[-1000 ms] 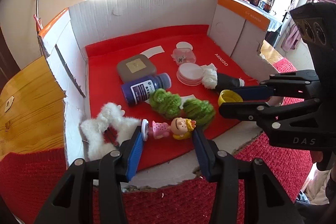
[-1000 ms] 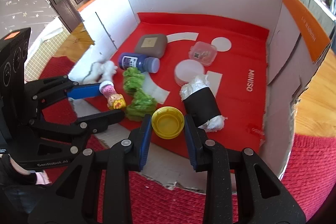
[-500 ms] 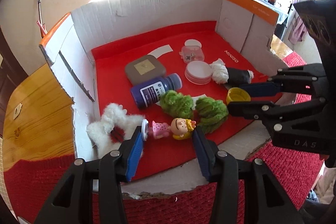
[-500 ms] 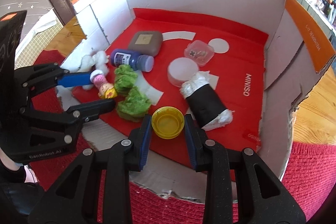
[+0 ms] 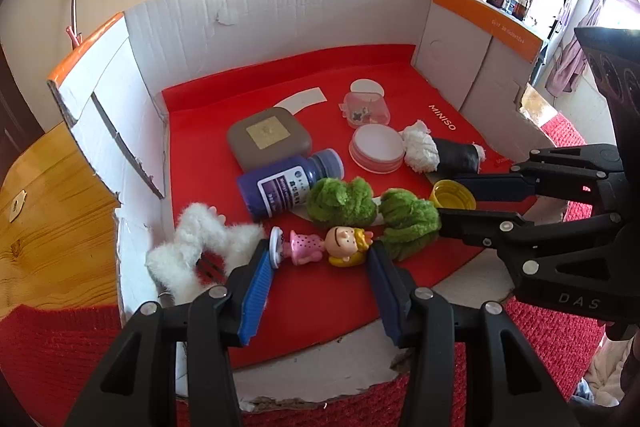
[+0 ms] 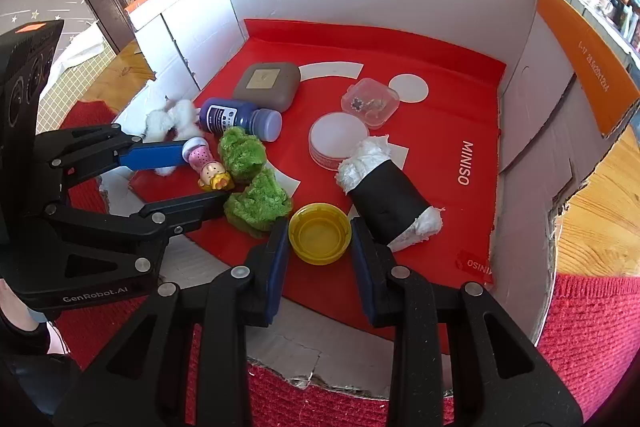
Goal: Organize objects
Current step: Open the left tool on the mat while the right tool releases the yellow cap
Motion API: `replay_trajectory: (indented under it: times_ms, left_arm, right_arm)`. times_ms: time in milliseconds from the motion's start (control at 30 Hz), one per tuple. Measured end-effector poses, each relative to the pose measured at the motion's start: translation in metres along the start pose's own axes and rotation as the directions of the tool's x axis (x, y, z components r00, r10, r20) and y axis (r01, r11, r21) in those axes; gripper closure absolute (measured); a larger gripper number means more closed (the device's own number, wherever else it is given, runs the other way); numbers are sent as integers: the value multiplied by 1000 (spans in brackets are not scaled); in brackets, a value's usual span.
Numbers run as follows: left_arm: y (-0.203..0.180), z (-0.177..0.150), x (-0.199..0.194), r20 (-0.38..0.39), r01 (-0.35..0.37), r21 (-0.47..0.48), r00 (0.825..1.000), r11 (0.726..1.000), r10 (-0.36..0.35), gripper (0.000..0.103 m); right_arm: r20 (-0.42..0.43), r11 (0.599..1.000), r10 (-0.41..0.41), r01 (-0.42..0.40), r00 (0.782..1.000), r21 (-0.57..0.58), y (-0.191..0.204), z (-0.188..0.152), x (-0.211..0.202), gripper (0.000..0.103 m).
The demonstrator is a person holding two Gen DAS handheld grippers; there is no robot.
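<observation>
Doll (image 5: 324,247), glossy plastic with pink dress and yellow hair, is pinched lying sideways by the left gripper (image 5: 320,259) near the box's (image 5: 280,15) open front edge. A ribbed yellow cap (image 6: 319,233) is clamped by the right gripper (image 6: 319,239). Fuzzy green pompoms (image 6: 256,203) are crowded between.

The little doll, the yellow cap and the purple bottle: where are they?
doll (image 5: 334,245), left wrist view, on its face.
yellow cap (image 6: 320,233), right wrist view, on its hollow inside.
purple bottle (image 5: 280,193), left wrist view, on its label.
</observation>
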State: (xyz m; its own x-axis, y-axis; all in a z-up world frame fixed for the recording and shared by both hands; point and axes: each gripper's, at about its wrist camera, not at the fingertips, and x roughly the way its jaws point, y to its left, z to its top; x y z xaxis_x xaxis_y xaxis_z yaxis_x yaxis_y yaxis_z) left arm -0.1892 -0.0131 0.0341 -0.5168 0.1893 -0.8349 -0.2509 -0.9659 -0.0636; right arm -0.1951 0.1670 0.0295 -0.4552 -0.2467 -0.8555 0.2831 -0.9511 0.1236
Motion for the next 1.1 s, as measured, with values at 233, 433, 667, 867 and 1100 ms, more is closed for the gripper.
replay_trajectory:
  times_ms: [233, 433, 667, 867, 1100]
  left_arm:
    - [-1, -2, 0, 6, -1, -3, 1000, 1000, 1, 53]
    - [0, -2, -1, 9, -4, -5, 1000, 1000, 4, 52]
    - [0, -3, -3, 19, -6, -6, 1000, 1000, 6, 49]
    - [-1, -4, -5, 28, -5, -10, 1000, 1000, 6, 47]
    - [-6, -8, -15, 67, -23, -8, 997, 1000, 24, 42]
  right_arm:
    - [-3, 1000, 6, -6, 1000, -1, -1, 1, 0, 74]
    - [2, 1000, 10, -10, 1000, -4, -1, 0, -2, 74]
    - [14, 1000, 20, -20, 1000, 0, -1, -3, -5, 74]
    - [32, 1000, 29, -29, 999, 3, -2, -6, -8, 74]
    - [73, 999, 41, -42, 996, 16, -1, -9, -17, 73]
